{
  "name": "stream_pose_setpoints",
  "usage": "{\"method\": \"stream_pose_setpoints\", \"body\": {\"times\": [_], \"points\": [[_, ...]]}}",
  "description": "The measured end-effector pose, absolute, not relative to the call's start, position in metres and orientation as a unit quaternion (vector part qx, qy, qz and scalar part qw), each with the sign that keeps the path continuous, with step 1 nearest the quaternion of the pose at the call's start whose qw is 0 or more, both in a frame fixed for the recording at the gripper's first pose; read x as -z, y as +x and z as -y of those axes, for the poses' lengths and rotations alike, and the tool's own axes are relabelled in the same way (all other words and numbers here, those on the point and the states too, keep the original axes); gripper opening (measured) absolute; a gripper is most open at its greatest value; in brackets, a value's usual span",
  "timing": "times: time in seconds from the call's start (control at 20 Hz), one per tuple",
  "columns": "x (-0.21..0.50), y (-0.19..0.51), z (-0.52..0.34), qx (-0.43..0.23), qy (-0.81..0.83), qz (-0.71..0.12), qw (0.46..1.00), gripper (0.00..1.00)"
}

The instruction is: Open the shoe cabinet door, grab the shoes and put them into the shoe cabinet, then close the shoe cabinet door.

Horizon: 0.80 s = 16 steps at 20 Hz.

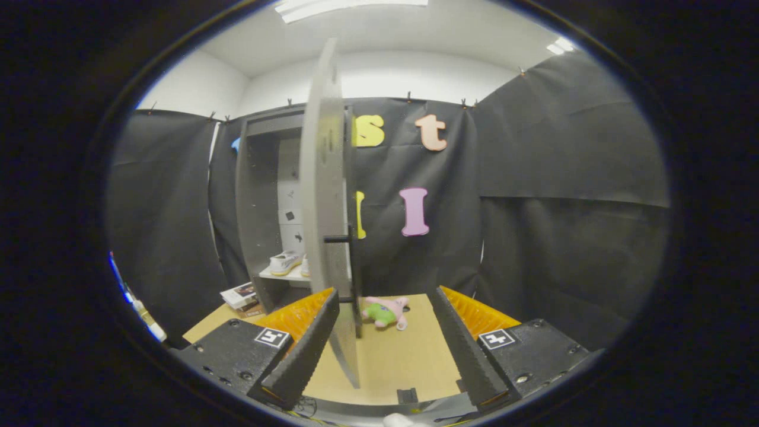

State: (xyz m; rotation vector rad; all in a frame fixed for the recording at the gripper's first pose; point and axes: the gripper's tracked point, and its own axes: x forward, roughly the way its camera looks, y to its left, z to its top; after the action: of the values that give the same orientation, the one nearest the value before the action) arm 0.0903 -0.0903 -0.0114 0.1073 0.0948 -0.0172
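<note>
we see the gripper (384, 338) with its two fingers spread wide, pressing on nothing. the left finger (305, 350) stands just beside the lower edge of the shoe cabinet door (323, 196), and whether it touches the panel we cannot tell; the right finger (459, 341) is well apart from the door, with bare tabletop between.

the door is swung open and shows to us nearly edge-on, a tall pale panel rising from between the fingers up past the cabinet's top. a dark bar handle (341, 239) juts from it at about mid-height.

on the wooden table (391, 362) just ahead of the fingers, right of the door's bottom edge, lies a small plush toy (386, 312), pink with green.

beyond the left finger and behind the door stands the shoe cabinet (261, 207), grey, its inside open to view. a pair of white shoes (287, 262) sits on a pale shelf (284, 276) low inside it; the right-hand shoe is partly hidden by the door. the back wall of the cabinet is light with a few small dark marks on it, too small to make out.

left of the cabinet's foot, on the table, lies a small stack of booklets or boxes (240, 295).

black cloth (551, 196) hangs around the booth, with white wall and ceiling lights above.
</note>
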Motion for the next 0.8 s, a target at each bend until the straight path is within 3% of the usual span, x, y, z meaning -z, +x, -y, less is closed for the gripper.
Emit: {"method": "stream_pose_setpoints", "body": {"times": [0.4, 0.8], "points": [[0.007, 0.165, 0.092, -0.048, 0.048, -0.036, 0.997, 0.99], [0.005, 0.17, 0.074, -0.074, 0.044, -0.048, 0.995, 0.98]]}}
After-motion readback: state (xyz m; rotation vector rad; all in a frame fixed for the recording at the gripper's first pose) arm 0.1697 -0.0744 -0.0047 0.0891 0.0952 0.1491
